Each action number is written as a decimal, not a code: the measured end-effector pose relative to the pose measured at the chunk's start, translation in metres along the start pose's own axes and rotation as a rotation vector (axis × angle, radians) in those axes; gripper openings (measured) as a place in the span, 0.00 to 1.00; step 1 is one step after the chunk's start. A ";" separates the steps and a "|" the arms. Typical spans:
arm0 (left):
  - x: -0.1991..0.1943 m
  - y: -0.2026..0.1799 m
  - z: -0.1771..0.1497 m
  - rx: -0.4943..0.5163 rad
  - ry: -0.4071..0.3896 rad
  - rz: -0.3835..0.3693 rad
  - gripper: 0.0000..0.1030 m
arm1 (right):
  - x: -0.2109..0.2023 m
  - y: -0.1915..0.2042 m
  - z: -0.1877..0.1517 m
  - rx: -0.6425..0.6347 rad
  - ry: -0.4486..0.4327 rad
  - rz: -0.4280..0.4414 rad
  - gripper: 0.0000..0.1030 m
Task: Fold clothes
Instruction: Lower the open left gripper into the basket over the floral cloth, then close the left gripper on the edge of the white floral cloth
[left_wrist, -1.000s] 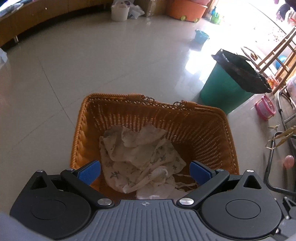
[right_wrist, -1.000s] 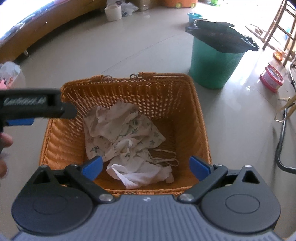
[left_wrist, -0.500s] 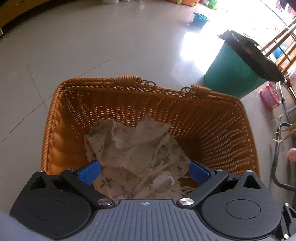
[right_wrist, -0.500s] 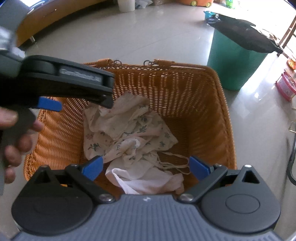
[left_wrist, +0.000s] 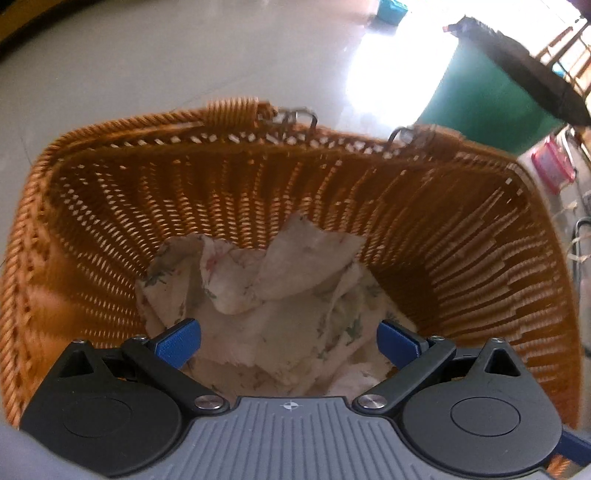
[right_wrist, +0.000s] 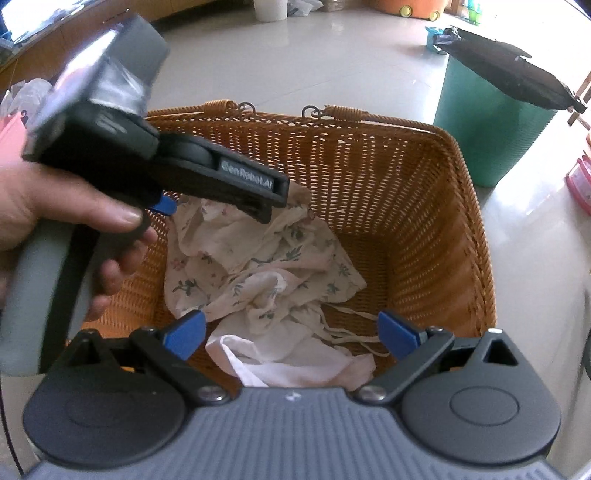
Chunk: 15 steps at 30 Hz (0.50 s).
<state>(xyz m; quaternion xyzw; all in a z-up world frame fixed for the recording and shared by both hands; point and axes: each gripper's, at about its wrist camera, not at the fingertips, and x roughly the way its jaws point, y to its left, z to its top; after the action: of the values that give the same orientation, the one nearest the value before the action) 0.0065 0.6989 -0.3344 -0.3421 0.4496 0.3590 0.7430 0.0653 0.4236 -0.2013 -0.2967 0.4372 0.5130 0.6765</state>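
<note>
1. Left wrist view: left hand-held gripper (left_wrist: 289, 344) hangs inside the wicker basket (left_wrist: 461, 236), jaws spread wide, just above the crumpled floral garment (left_wrist: 280, 295) lying on the bottom.
2. Right hand-held gripper (right_wrist: 291, 334), released too, hovers at the near rim.
3. Pick-up step, I'd say; next comes a pinch on a raised fold, clear of the loose drawstrings (right_wrist: 343, 332).
4. Beyond, a green bin (right_wrist: 491, 125) stands on the floor (right_wrist: 351, 62).

Both my grippers are wide open, holding nothing. My left gripper (left_wrist: 288, 341) points steeply down, my left hand (right_wrist: 55, 218) wrapped round its handle. My right gripper (right_wrist: 291, 334) hovers alongside.
</note>
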 end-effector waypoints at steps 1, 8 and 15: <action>0.005 0.001 0.000 0.003 0.003 0.002 0.98 | 0.002 -0.001 -0.001 0.003 0.000 0.002 0.98; 0.033 0.004 0.002 0.023 0.019 0.009 0.98 | 0.010 -0.005 -0.007 0.011 0.000 0.009 0.98; 0.057 0.006 -0.001 0.054 0.032 0.006 0.98 | 0.016 -0.005 -0.014 -0.008 -0.010 0.011 0.98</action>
<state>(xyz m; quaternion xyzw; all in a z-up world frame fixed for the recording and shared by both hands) 0.0206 0.7138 -0.3873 -0.3261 0.4719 0.3436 0.7436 0.0678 0.4176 -0.2223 -0.2944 0.4334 0.5200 0.6746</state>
